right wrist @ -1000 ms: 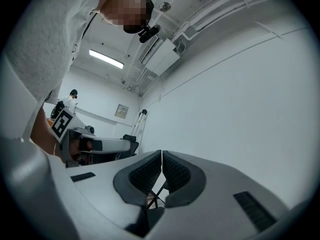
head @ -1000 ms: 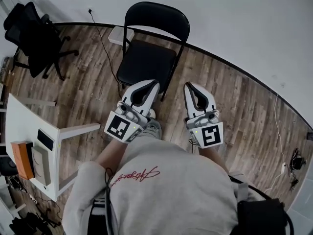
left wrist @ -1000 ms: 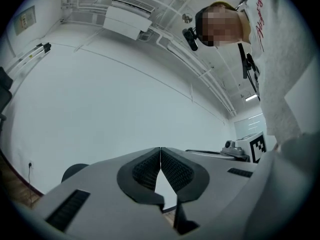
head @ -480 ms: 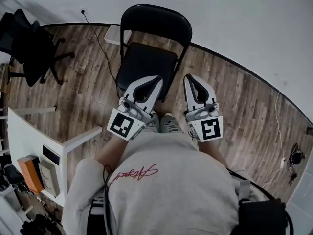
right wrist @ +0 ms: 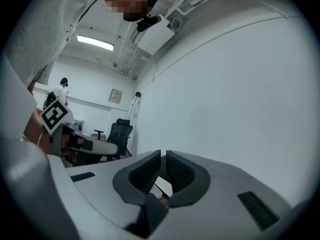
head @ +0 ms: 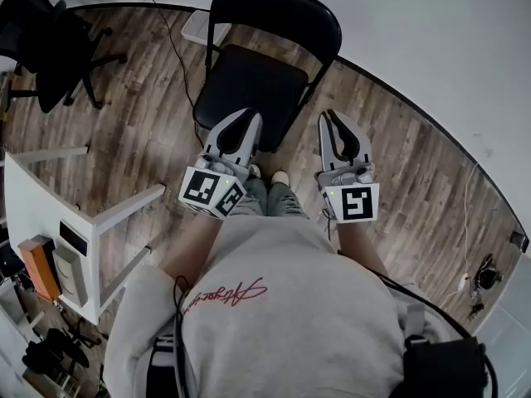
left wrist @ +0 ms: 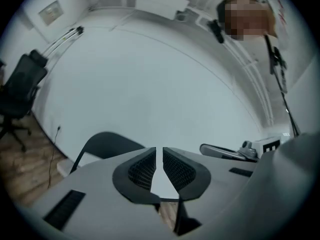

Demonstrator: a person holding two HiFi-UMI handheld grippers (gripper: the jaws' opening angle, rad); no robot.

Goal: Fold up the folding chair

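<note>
The black folding chair [head: 249, 85] stands unfolded against the white wall, its seat towards me and its curved backrest [head: 278, 11] behind. My left gripper [head: 246, 117] is shut and empty, and its tips reach the seat's front edge. My right gripper [head: 331, 115] is also shut and empty, hanging over the floor just right of the seat's front corner. In the left gripper view the shut gripper [left wrist: 159, 150] points at the wall with the chair's backrest [left wrist: 105, 143] low on the left. In the right gripper view the gripper [right wrist: 163, 155] holds nothing.
A black office chair [head: 50, 44] stands at the far left. A white table [head: 50, 214] with an orange box [head: 37, 268] is on my left. A white box [head: 199, 27] and a cable [head: 170, 65] lie by the wall. My feet [head: 270, 177] are just before the chair.
I have stepped closer to the folding chair. Both grippers moved forward and lower towards its seat, the left one rolling a little. Both stayed shut.
</note>
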